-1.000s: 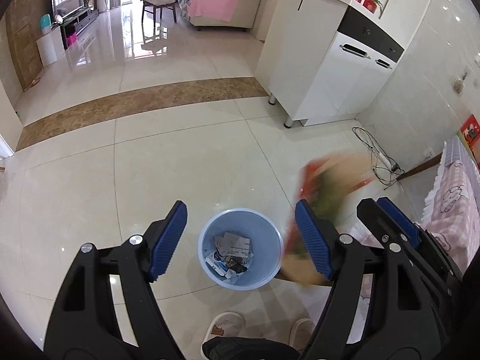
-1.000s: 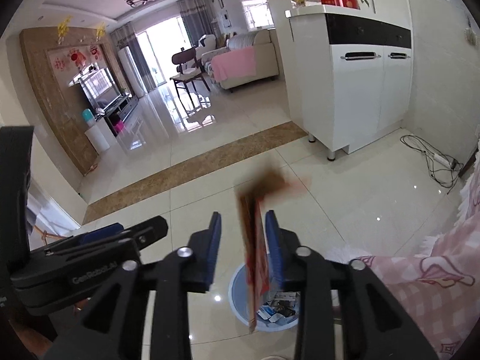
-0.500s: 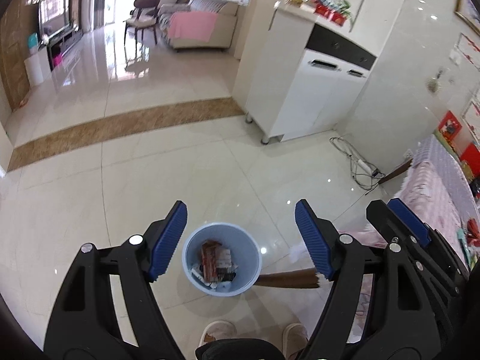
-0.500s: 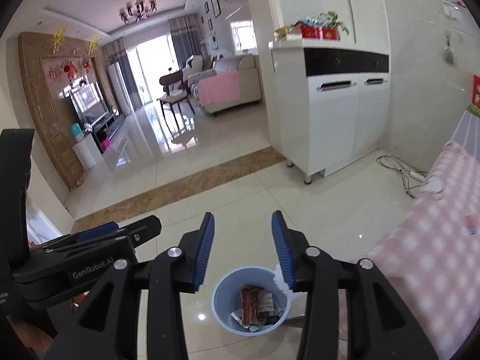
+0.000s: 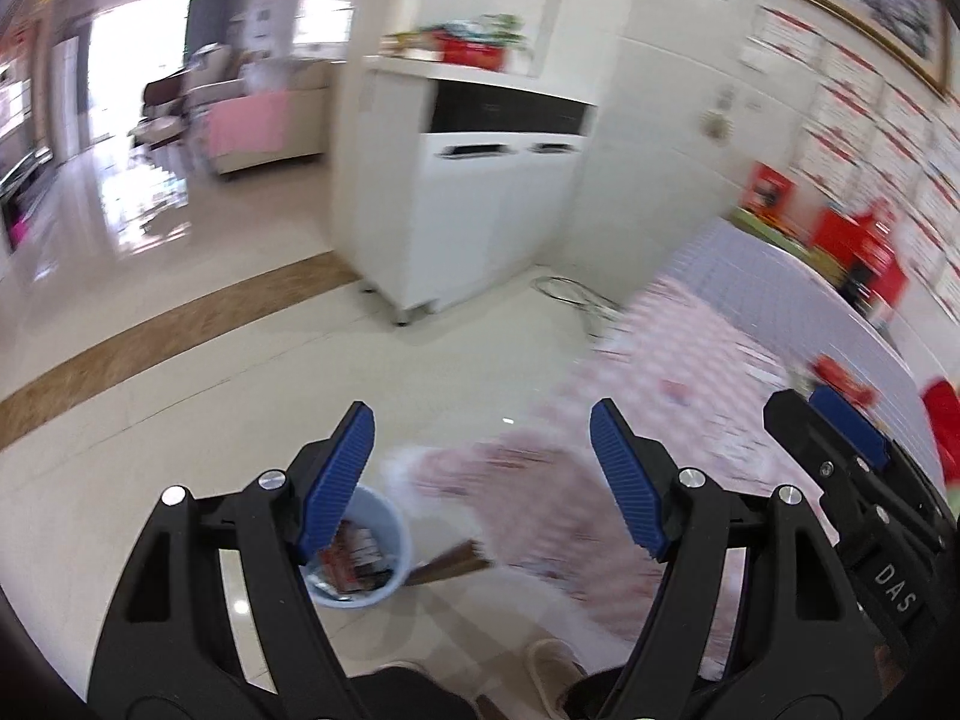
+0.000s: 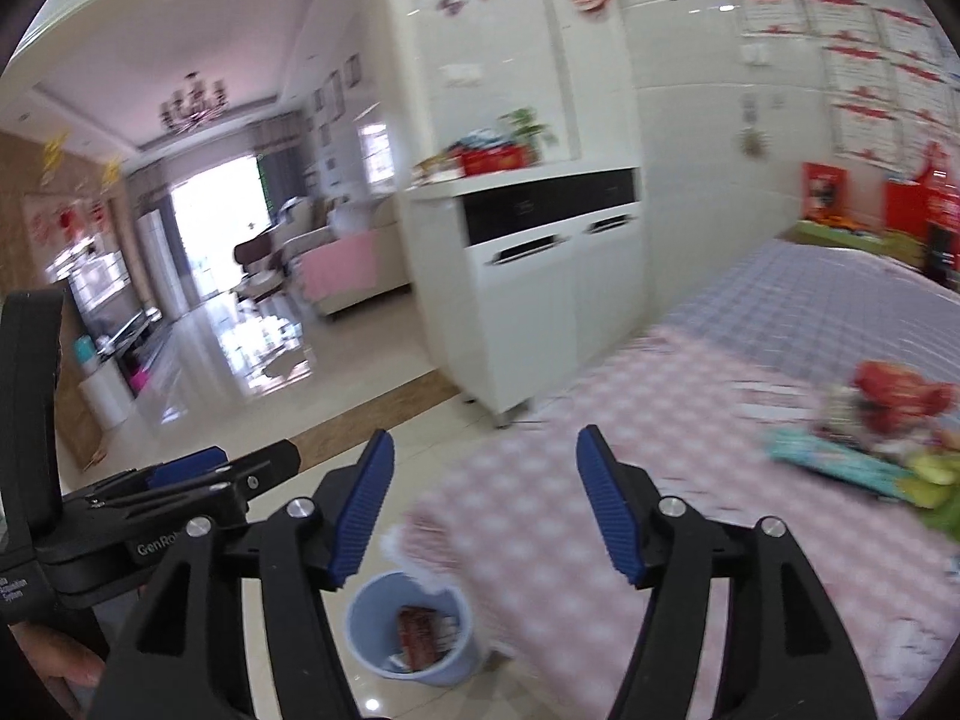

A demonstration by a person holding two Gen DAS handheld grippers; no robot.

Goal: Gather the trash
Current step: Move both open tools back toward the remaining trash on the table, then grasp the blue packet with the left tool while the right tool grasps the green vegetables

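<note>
A light blue bin (image 5: 393, 540) stands on the floor beside the table, holding wrappers and a red-brown packet (image 6: 420, 627). My left gripper (image 5: 480, 420) hangs open above the bin's right side, with nothing between its pads. My right gripper (image 6: 486, 438) has its jaws opening and is also empty, above the bin (image 6: 375, 612) and the table's near corner. Loose trash lies at the right on the pink checked tablecloth (image 6: 600, 480): a red wrapper (image 6: 888, 390), a teal packet (image 6: 840, 462) and something green (image 6: 936, 480). Each view shows the other gripper at its edge.
A white cabinet (image 5: 480, 210) stands against the wall past the table, with a cable (image 5: 570, 294) on the floor beside it. Red boxes (image 6: 924, 210) sit at the table's far end. A person's shoe (image 5: 552, 660) is near the bin. Shiny tiled floor stretches left.
The red-brown packet left my right gripper and now lies in the bin. Its jaws have widened. Both grippers rose and swung right, bringing the table into view.
</note>
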